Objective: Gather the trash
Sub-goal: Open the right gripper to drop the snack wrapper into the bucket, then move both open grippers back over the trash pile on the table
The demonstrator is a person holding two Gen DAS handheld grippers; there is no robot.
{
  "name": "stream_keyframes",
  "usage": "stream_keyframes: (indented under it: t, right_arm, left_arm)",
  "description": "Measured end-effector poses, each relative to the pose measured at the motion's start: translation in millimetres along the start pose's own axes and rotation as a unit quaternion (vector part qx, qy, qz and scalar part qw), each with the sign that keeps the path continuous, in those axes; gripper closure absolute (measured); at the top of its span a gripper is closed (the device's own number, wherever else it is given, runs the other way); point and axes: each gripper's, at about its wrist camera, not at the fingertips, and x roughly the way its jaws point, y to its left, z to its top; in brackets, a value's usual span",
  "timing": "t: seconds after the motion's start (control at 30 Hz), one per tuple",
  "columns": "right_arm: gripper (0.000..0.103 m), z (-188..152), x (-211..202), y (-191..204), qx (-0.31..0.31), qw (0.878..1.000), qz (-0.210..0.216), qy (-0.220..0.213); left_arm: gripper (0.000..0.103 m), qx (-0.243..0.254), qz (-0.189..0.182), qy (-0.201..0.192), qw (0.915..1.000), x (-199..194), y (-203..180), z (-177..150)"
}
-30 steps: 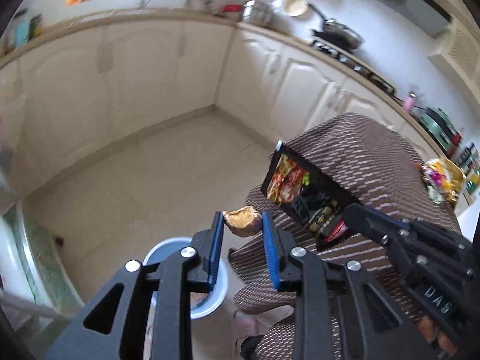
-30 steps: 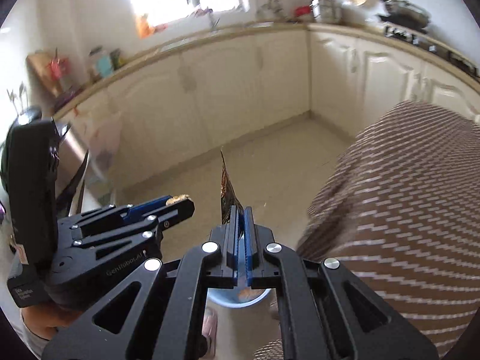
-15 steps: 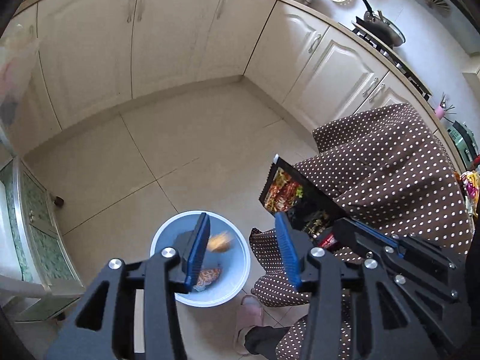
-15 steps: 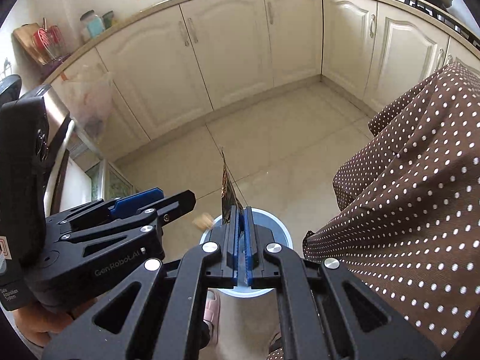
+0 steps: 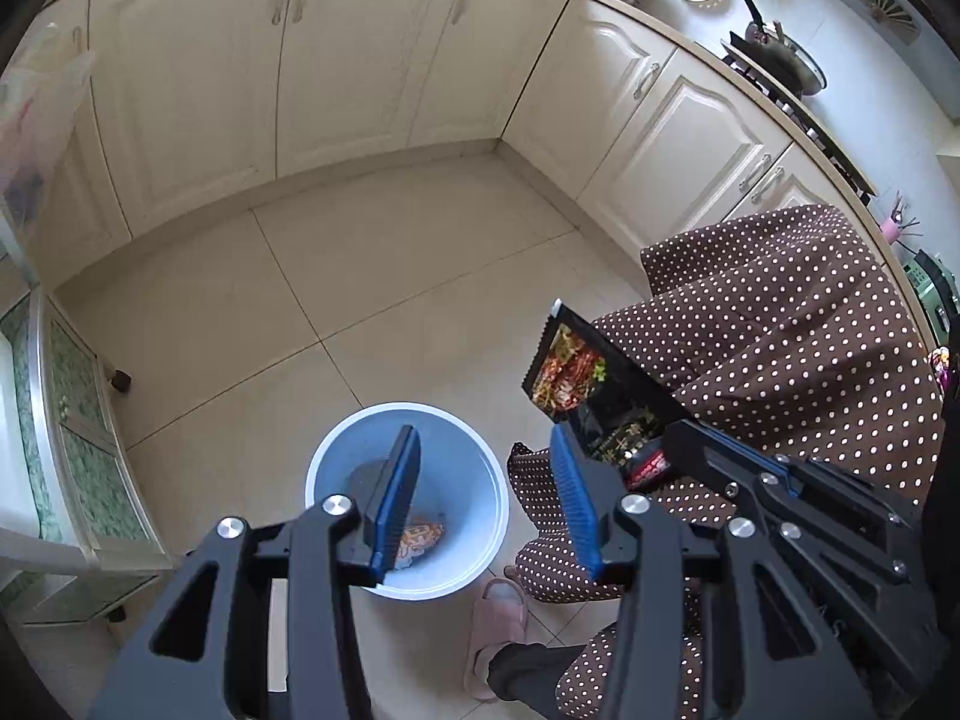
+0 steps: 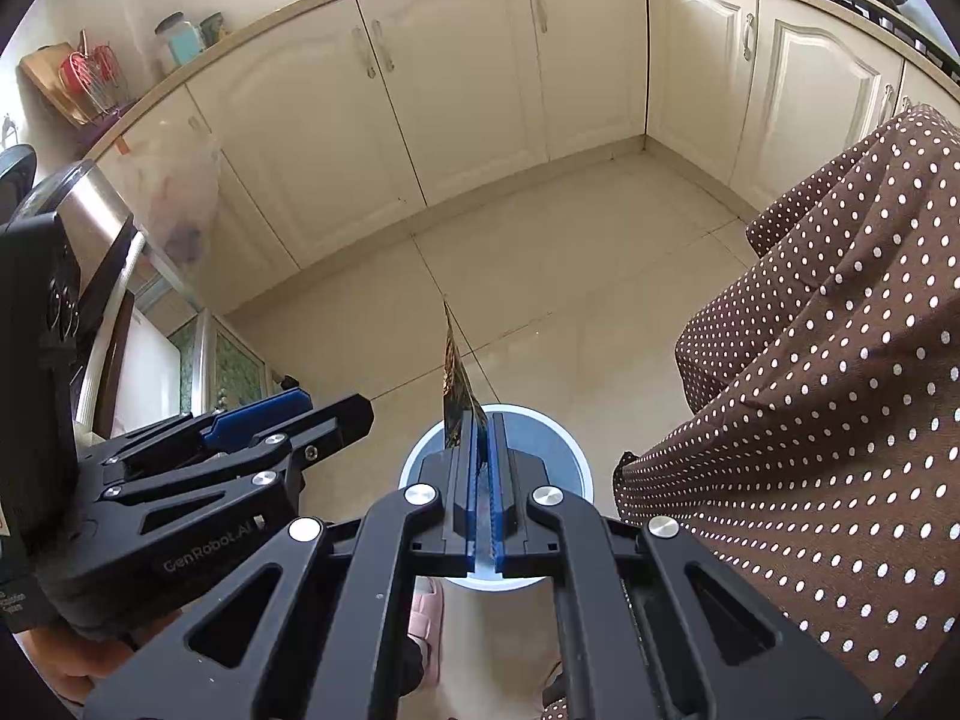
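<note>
Above the blue bin on the kitchen floor, the left tool stood partly open with nothing between its pads. Scraps of trash lay in the bin's bottom. Beside it, the right tool was clamped tight on a snack wrapper (black, with a food picture), next to the dotted tablecloth.

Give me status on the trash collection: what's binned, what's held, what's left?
Done: an orange wrapper lies in the blue bin, and the left tool hangs open and empty above it. In hand: the right tool is shut on a dark snack packet, positioned over the bin in the right wrist view. Left: release that packet into the bin. No other loose trash shows on the floor.
</note>
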Motion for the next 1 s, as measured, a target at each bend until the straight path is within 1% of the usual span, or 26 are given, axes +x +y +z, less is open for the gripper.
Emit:
stream_keyframes:
  t: [0.17,0.2,0.23,0.27,0.3,0.4,0.53,0.57,0.6,0.73,0.83,0.9,0.93,1.0]
  right_arm:
    - [0.1,6,0,3,0.005,1.0,0.002,-0.016]
    - [0.097,7,0,3,0.007,1.0,0.005,-0.02]
    - [0.097,9,0,3,0.01,1.0,0.008,-0.029]
    - [0.092,9,0,3,0.011,0.999,0.008,-0.034]
    - [0.081,10,1,3,0.011,0.999,0.009,-0.037]
    - [0.079,10,3,2,0.011,0.999,-0.002,-0.033]
    - [0.077,8,-15,1,-0.001,0.999,-0.025,-0.043]
    - [0.074,7,-20,1,-0.002,0.998,-0.029,-0.048]
    - [0.072,7,-29,-1,-0.005,0.998,-0.035,-0.054]
    - [0.071,1,-77,-10,-0.008,0.995,-0.054,-0.089]
    - [0.067,-9,-123,-20,-0.014,0.989,-0.076,-0.124]
    - [0.064,-17,-156,-34,-0.006,0.985,-0.089,-0.148]
    - [0.064,-20,-168,-39,-0.001,0.983,-0.097,-0.156]
    - [0.062,-30,-201,-60,0.014,0.977,-0.119,-0.178]
  left_arm:
    - [0.059,-0.007,0.005,-0.008,0.9999,-7,4,3]
    - [0.059,-0.009,0.008,-0.01,0.9999,-8,4,3]
    - [0.059,-0.011,0.011,-0.014,0.9998,-11,5,4]
    - [0.059,-0.011,0.01,-0.015,0.9998,-12,5,5]
    - [0.059,-0.01,0.01,-0.016,0.9998,-13,5,6]
    - [0.059,-0.002,0.021,-0.017,0.9996,-17,2,5]
    - [0.059,0.003,0.013,-0.023,0.9997,-28,-5,5]
    - [0.059,0.006,0.011,-0.025,0.9996,-31,-7,5]
    - [0.059,0.008,0.008,-0.028,0.9995,-35,-11,5]
    - [0.059,0.027,-0.016,-0.047,0.9984,-60,-41,4]
    - [0.059,0.059,-0.042,-0.062,0.9954,-82,-75,3]
    - [0.059,0.077,-0.058,-0.069,0.9929,-93,-99,1]
    - [0.058,0.091,-0.072,-0.072,0.9905,-99,-118,-1]
    - [0.056,0.11,-0.093,-0.074,0.9868,-105,-145,-4]
